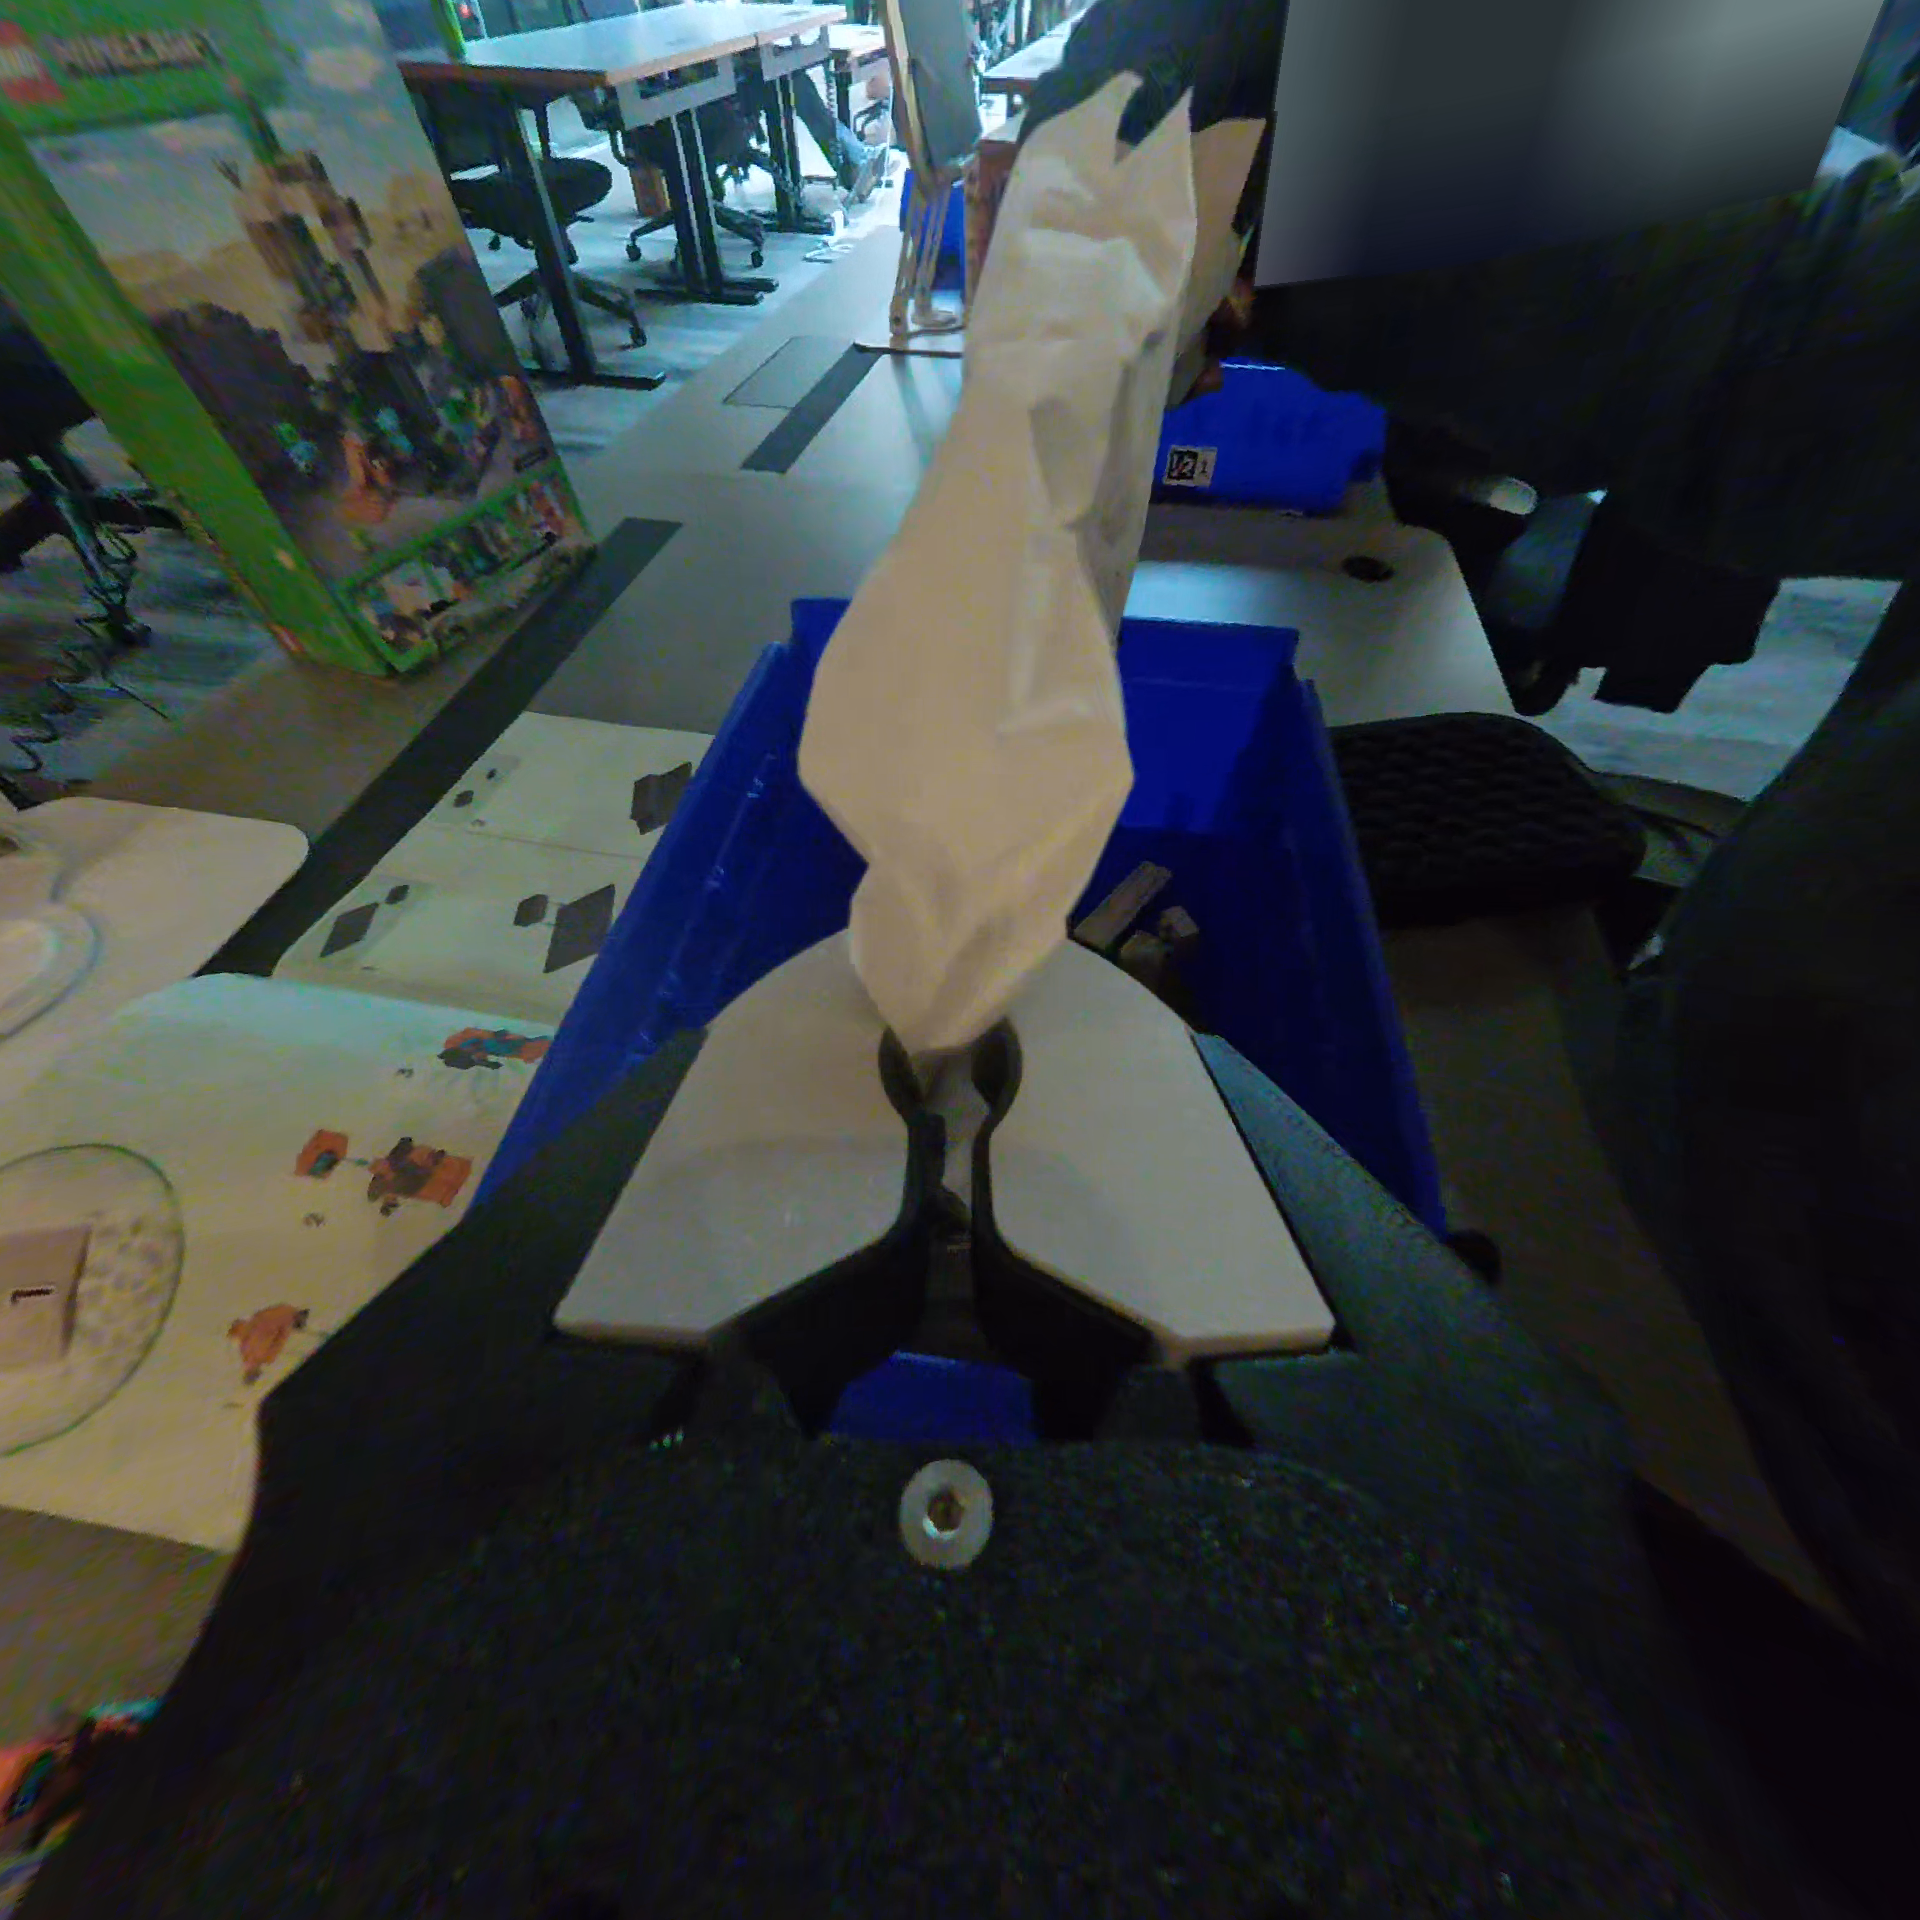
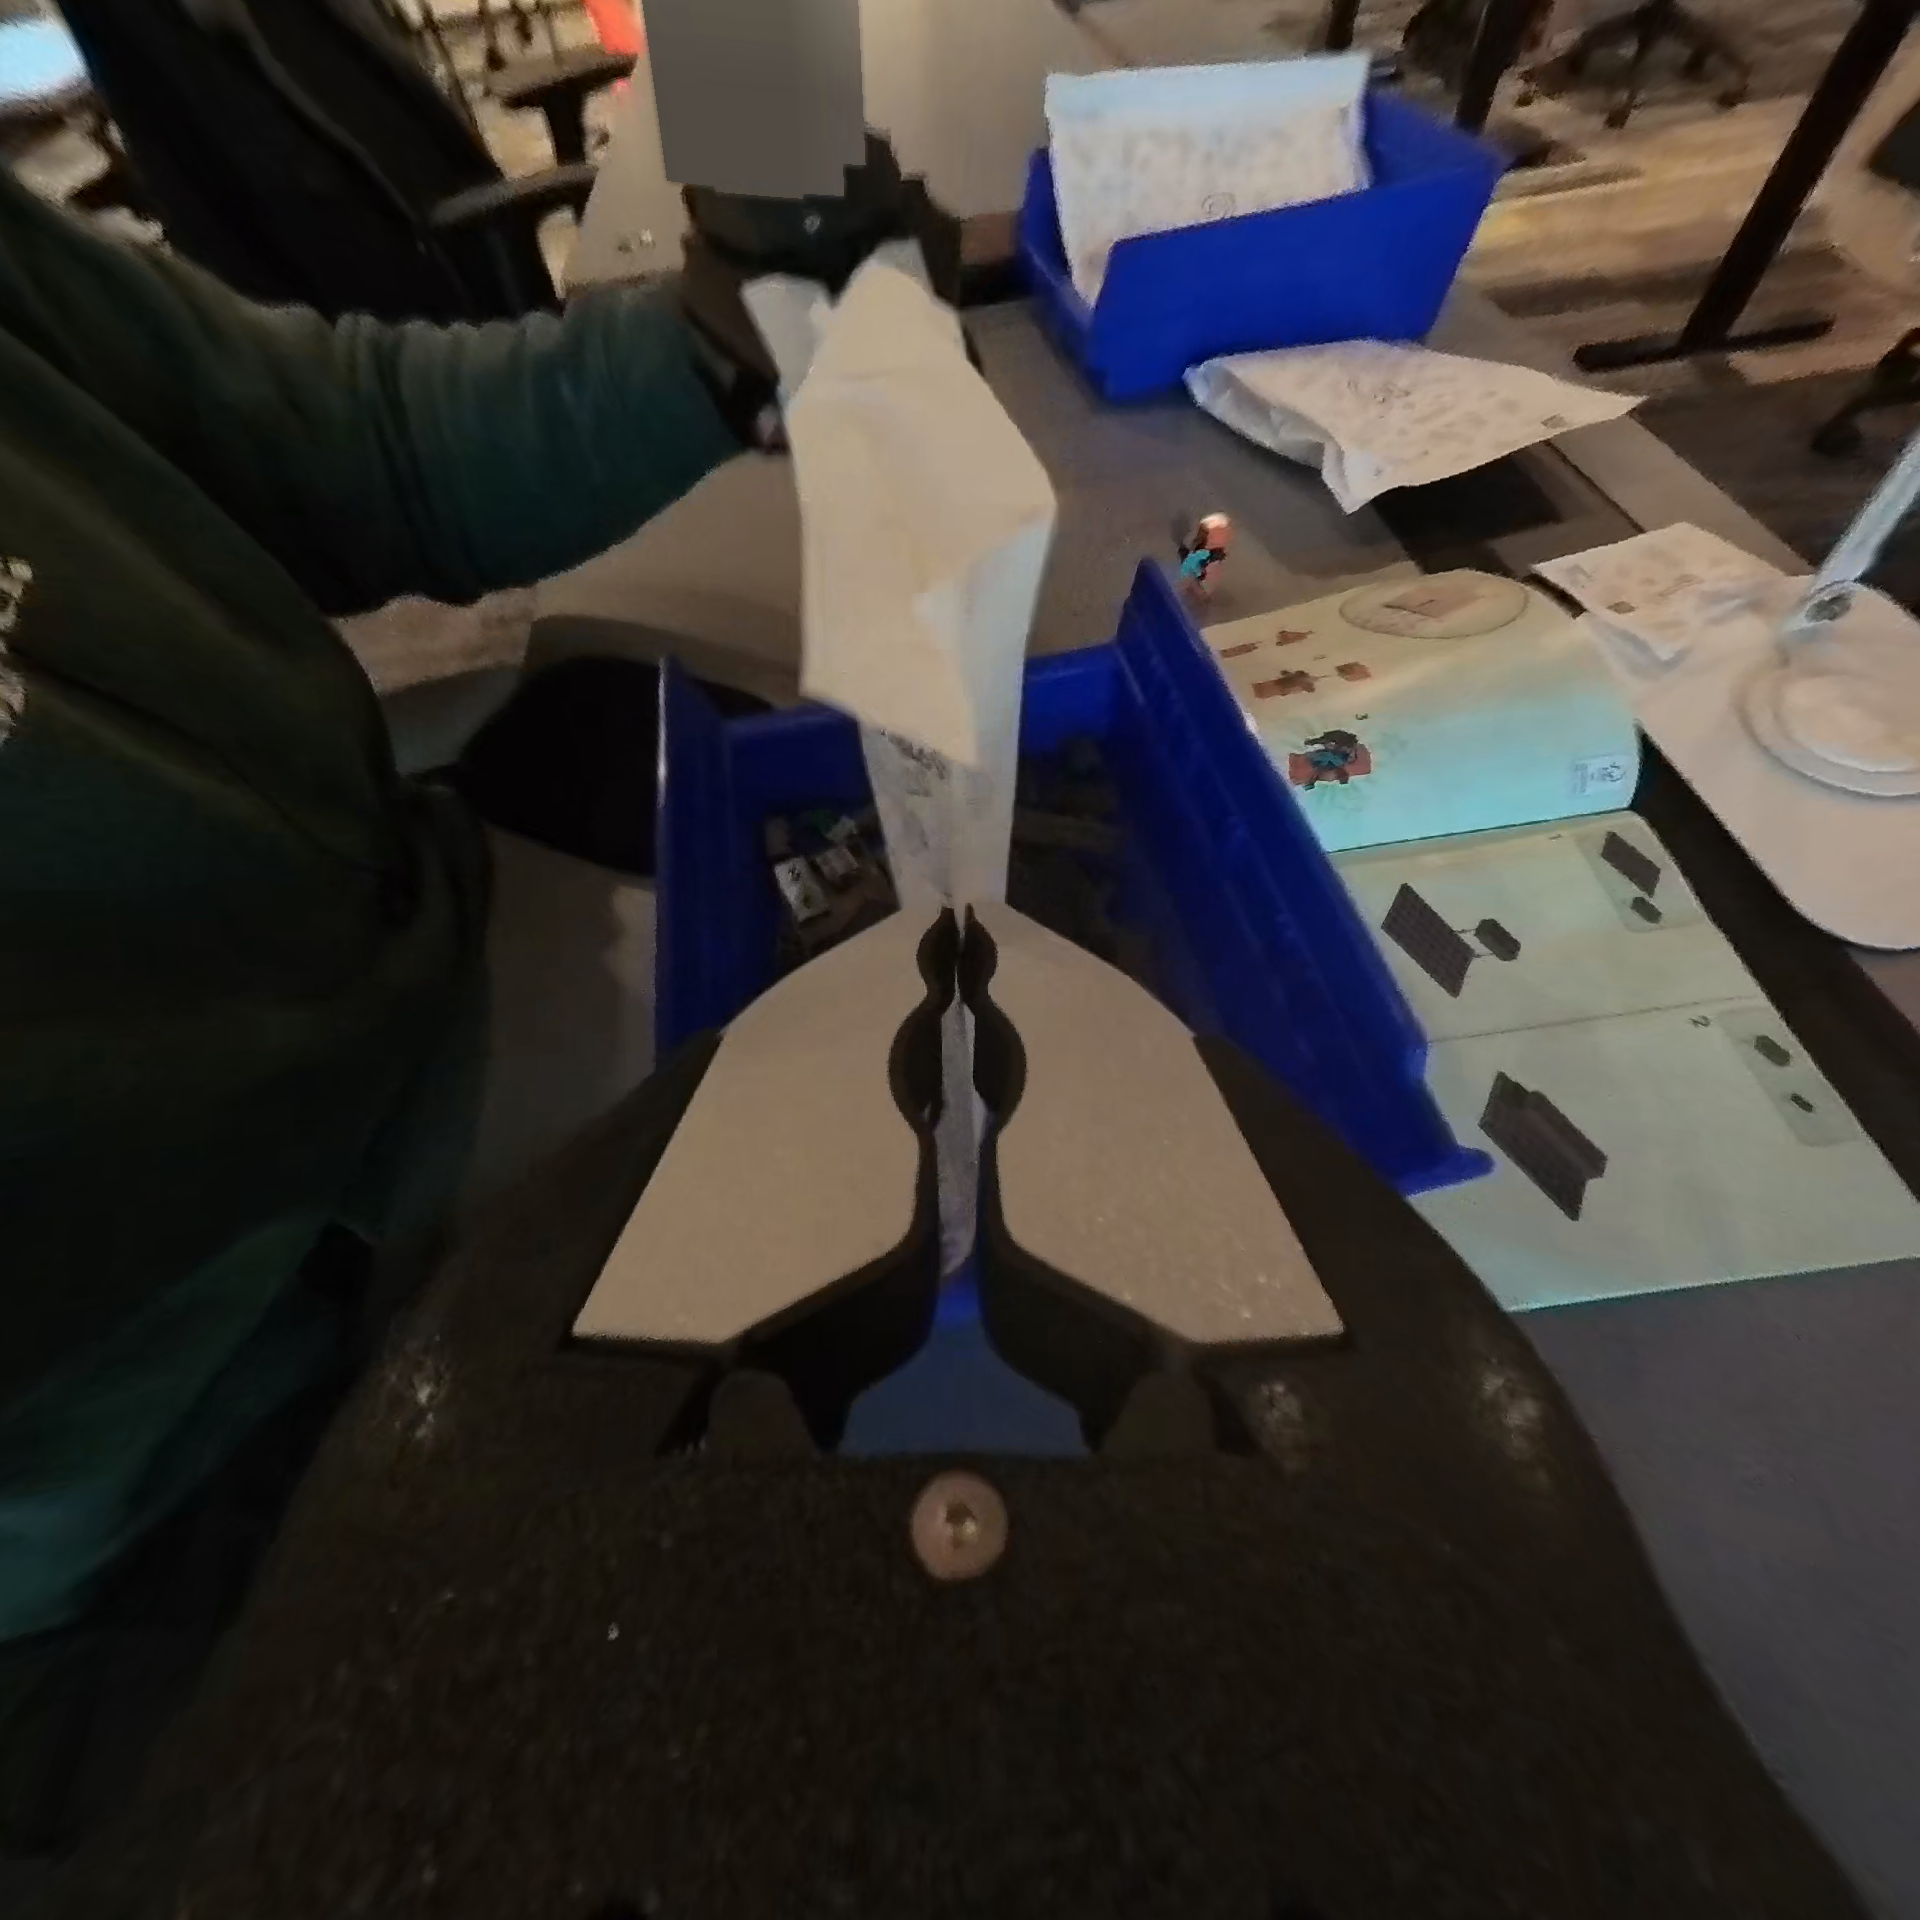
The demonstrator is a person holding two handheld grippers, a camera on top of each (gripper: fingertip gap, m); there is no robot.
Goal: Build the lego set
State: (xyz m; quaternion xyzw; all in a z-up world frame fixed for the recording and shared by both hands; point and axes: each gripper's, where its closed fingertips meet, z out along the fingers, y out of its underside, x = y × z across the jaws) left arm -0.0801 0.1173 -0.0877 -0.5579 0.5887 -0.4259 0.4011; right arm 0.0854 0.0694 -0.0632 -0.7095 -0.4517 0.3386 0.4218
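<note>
My left gripper (image 1: 951,1055) is shut on one end of a crumpled white paper bag (image 1: 987,623). My right gripper (image 2: 958,923) is shut on the bag's other end (image 2: 914,540). The bag is stretched between them above an open blue bin (image 1: 727,883), which also shows in the right wrist view (image 2: 1226,831). Loose dark lego pieces (image 2: 821,862) lie in the bin's bottom. The left gripper shows far off in the right wrist view (image 2: 769,270), at the bag's top. The open instruction booklet (image 2: 1558,935) lies next to the bin.
The lego set box (image 1: 291,343) stands at the back left. A small minifigure (image 2: 1203,551) stands behind the bin. A second blue bin (image 2: 1247,270) holds a white bag, and another white bag (image 2: 1403,416) lies beside it. A person's dark sleeve (image 2: 312,436) is on the left. There is about 20 cm between the tips of the two grippers.
</note>
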